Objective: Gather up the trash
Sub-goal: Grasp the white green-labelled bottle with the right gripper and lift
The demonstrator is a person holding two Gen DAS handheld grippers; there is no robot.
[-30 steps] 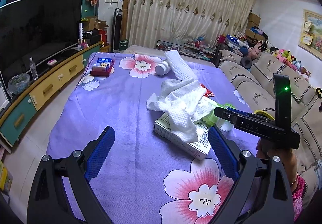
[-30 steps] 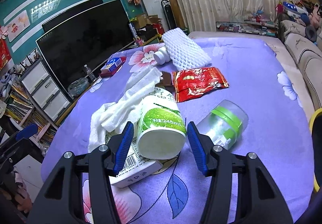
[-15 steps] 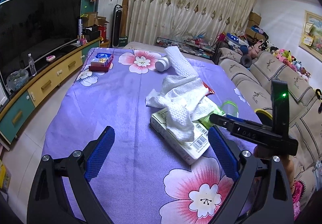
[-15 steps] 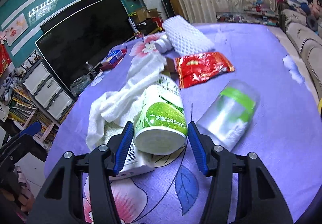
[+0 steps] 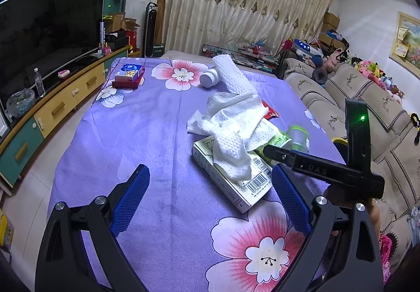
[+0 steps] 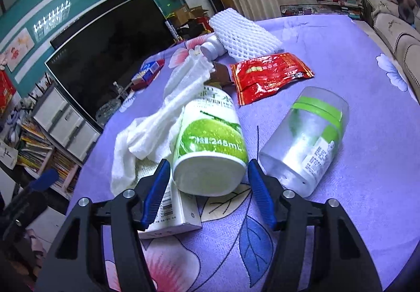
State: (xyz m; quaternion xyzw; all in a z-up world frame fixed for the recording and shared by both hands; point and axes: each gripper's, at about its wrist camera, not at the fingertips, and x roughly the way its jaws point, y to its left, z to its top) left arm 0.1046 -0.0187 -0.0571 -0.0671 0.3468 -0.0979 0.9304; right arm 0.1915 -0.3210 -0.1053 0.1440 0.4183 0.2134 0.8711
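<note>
The light, stiff, slippery green can [image 6: 210, 145] is best gripped across its base by the opening right gripper [image 6: 206, 187].

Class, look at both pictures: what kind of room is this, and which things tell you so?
Most likely a home living room: a large television on a low cabinet, a sofa with soft toys, and long curtains.
</note>
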